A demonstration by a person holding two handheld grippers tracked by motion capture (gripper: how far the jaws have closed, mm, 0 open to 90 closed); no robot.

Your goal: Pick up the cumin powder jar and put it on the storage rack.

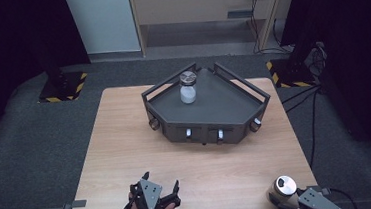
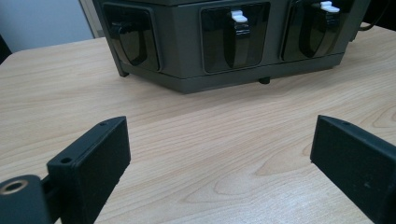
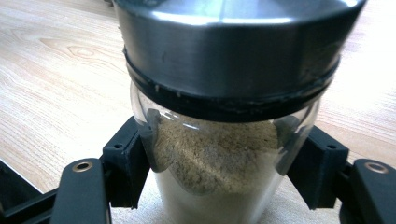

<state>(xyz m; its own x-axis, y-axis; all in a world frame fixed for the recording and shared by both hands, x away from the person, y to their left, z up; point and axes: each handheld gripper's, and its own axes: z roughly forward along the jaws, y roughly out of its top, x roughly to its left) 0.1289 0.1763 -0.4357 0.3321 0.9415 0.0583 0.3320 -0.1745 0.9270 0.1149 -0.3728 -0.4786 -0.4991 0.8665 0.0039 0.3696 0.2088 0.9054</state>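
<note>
In the high view the left gripper (image 1: 160,190) sits at the near edge of the wooden table (image 1: 116,140), held in the person's hand with its jaws spread wide and nothing between them; its own view shows bare wood between the two black jaws and the front face of the dark grey tray (image 2: 187,79) ahead. That tray (image 1: 214,107) lies at about one o'clock from the left gripper, well apart from it, and on it stands a small jar of white powder (image 1: 187,87), upright with its long axis vertical, toward the tray's far side. Further right, at the table's near right corner, the right gripper (image 1: 301,200) holds a second jar with a metal lid (image 1: 284,187); in the right gripper view its jaws press on either side of the glass body of this jar (image 3: 224,163), which holds tan powder. From the right gripper the tray lies at about eleven o'clock, also well apart, at much the same remove. No brand, label or readable writing appears on either jar or the tray.
</note>
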